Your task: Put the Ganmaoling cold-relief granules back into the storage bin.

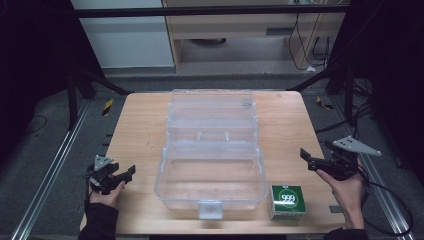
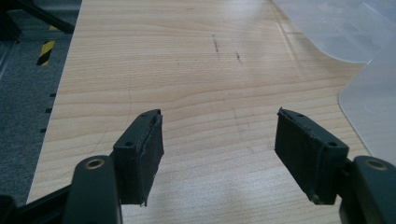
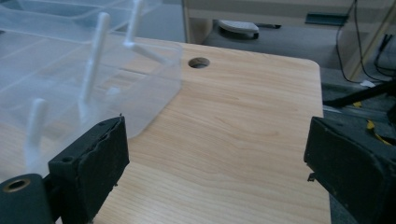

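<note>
A clear plastic organiser box (image 1: 212,172) lies open at the middle of the wooden table (image 1: 140,130), its lid (image 1: 212,107) folded back toward the far edge. A small green carton marked 999 (image 1: 287,201) stands at the front right, beside the box. My left gripper (image 1: 127,176) rests at the front left with its jaws wide apart and nothing between them (image 2: 218,133). The right gripper (image 1: 307,159) hovers at the table's right edge, open and empty (image 3: 217,140), just behind the carton. The clear box (image 3: 70,70) lies ahead and to its left.
A round cable hole (image 3: 199,62) pierces the table near its far right corner. Metal rails (image 1: 50,170) and black frame legs flank the table. Cables (image 1: 320,50) lie on the floor behind, near a wooden cabinet (image 1: 240,25).
</note>
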Motion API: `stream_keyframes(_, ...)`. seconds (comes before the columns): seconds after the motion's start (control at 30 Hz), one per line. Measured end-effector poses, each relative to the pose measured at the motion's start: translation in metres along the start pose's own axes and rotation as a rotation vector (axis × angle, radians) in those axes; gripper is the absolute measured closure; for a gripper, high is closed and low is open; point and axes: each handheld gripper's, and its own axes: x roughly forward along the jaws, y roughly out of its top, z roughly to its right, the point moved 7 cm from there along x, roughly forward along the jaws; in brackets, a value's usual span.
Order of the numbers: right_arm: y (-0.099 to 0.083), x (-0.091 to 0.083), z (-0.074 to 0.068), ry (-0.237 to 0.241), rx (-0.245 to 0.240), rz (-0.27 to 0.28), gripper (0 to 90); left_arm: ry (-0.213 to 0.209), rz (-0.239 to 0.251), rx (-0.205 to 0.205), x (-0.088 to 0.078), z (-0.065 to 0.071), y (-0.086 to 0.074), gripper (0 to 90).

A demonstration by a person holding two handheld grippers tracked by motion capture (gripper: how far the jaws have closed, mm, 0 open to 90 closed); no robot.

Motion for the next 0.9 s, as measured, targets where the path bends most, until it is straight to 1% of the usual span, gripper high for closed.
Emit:
stream_keyframes(0.07, 0.007, 0.0, -0.004, 0.013, -0.032, -0.016, 7.2, -0.001, -0.002, 0.002, 0.0, 0.0, -0.001, 31.6)
stream_keyframes(0.1, 0.007, 0.0, -0.004, 0.013, -0.032, -0.016, 7.2, -0.002, -0.006, 0.004, 0.001, 0.0, -0.001, 31.6)
stream_keyframes(0.13, 0.012, -0.001, -0.008, 0.033, -0.068, -0.033, 7.1, 0.0, -0.006, 0.007, 0.001, 0.0, -0.001, 31.5)
stream_keyframes(0.17, 0.015, -0.001, -0.011, 0.045, -0.082, -0.039, 6.9, 0.0, -0.006, 0.009, 0.001, 0.001, -0.001, 31.5)
stream_keyframes(0.2, 0.015, -0.001, -0.011, 0.045, -0.082, -0.039, 6.9, -0.002, -0.006, 0.009, 0.001, 0.001, -0.001, 31.5)
stream_keyframes(0.23, 0.018, -0.002, -0.017, 0.076, -0.109, -0.057, 6.5, -0.002, -0.007, 0.011, 0.001, 0.001, -0.001, 31.3)
stream_keyframes(0.27, 0.018, -0.002, -0.017, 0.076, -0.109, -0.057, 6.5, -0.002, -0.008, 0.014, 0.002, 0.001, -0.002, 31.3)
stream_keyframes(0.3, 0.021, -0.002, -0.022, 0.106, -0.145, -0.083, 5.9, -0.008, -0.01, 0.027, 0.002, 0.002, -0.002, 31.0)
stream_keyframes(0.33, 0.021, -0.003, -0.026, 0.119, -0.162, -0.1, 5.7, -0.008, -0.01, 0.027, 0.002, 0.002, -0.002, 30.8)
stream_keyframes(0.37, 0.021, -0.003, -0.026, 0.119, -0.162, -0.1, 5.7, -0.008, -0.01, 0.03, 0.002, 0.002, -0.002, 30.8)
stream_keyframes(0.4, 0.022, -0.004, -0.031, 0.148, -0.209, -0.135, 5.2, -0.009, -0.01, 0.033, 0.002, 0.003, -0.002, 30.7)
stream_keyframes(0.43, 0.022, -0.005, -0.034, 0.165, -0.229, -0.153, 5.2, -0.011, -0.008, 0.035, 0.002, 0.003, -0.002, 30.7)
stream_keyframes(0.47, 0.022, -0.005, -0.034, 0.165, -0.229, -0.153, 5.2, -0.011, -0.009, 0.037, 0.002, 0.004, -0.002, 30.7)
stream_keyframes(0.53, 0.023, -0.006, -0.04, 0.197, -0.27, -0.179, 5.1, -0.009, -0.01, 0.039, 0.003, 0.004, -0.002, 30.6)
stream_keyframes(0.6, 0.022, -0.008, -0.046, 0.225, -0.297, -0.201, 4.8, -0.007, -0.012, 0.041, 0.003, 0.003, -0.002, 30.6)
stream_keyframes(0.67, 0.022, -0.011, -0.053, 0.255, -0.347, -0.223, 4.5, -0.008, -0.014, 0.04, 0.003, 0.003, -0.003, 30.6)
stream_keyframes(0.7, 0.022, -0.014, -0.059, 0.281, -0.382, -0.244, 4.3, -0.007, -0.015, 0.041, 0.003, 0.003, -0.003, 30.6)
stream_keyframes(0.73, 0.022, -0.014, -0.059, 0.281, -0.382, -0.244, 4.3, -0.007, -0.015, 0.041, 0.003, 0.003, -0.003, 30.6)
stream_keyframes(0.8, 0.021, -0.016, -0.065, 0.308, -0.412, -0.258, 4.1, -0.008, -0.016, 0.043, 0.004, 0.004, -0.003, 30.6)
stream_keyframes(0.83, 0.021, -0.016, -0.066, 0.316, -0.427, -0.262, 4.1, -0.009, -0.016, 0.046, 0.004, 0.004, -0.003, 30.6)
stream_keyframes(0.87, 0.019, -0.019, -0.071, 0.339, -0.46, -0.283, 3.9, -0.01, -0.016, 0.047, 0.004, 0.004, -0.003, 30.5)
stream_keyframes(0.9, 0.018, -0.02, -0.073, 0.351, -0.472, -0.292, 3.9, -0.01, -0.017, 0.051, 0.004, 0.005, -0.003, 30.5)
